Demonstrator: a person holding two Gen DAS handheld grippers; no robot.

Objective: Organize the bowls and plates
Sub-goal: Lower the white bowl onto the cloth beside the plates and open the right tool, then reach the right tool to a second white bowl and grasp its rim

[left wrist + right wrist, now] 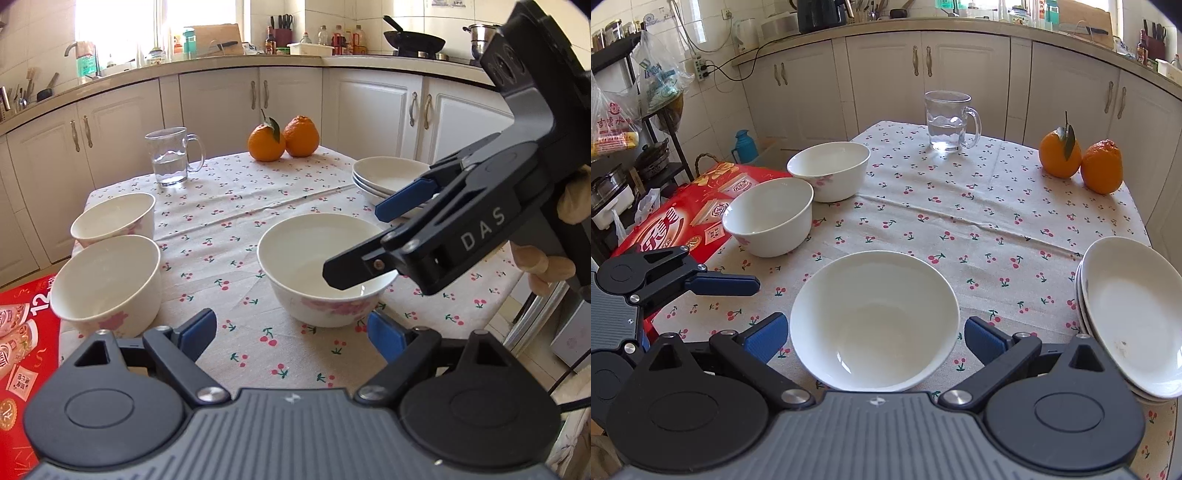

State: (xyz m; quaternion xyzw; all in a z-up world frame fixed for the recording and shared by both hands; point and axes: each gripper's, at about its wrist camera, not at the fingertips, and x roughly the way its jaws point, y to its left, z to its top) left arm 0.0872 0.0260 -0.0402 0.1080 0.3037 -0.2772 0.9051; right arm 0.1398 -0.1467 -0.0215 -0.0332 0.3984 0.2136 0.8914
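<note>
Left wrist view: the left gripper (291, 332) is held spread and empty, a white floral porcelain bowl (325, 269) seen just beyond its right fingertip.

Right wrist view: the right gripper (875, 334) is spread wide around that bowl (873, 321) (no contact is seen); stacked white plates (1130, 317) lie right of the fingers.

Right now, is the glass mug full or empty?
Partly full. The glass mug stands upright on the tablecloth, and a water line shows about halfway up its clear wall.

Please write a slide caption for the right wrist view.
Open right gripper straddles a white bowl on the cherry-print tablecloth.
</note>
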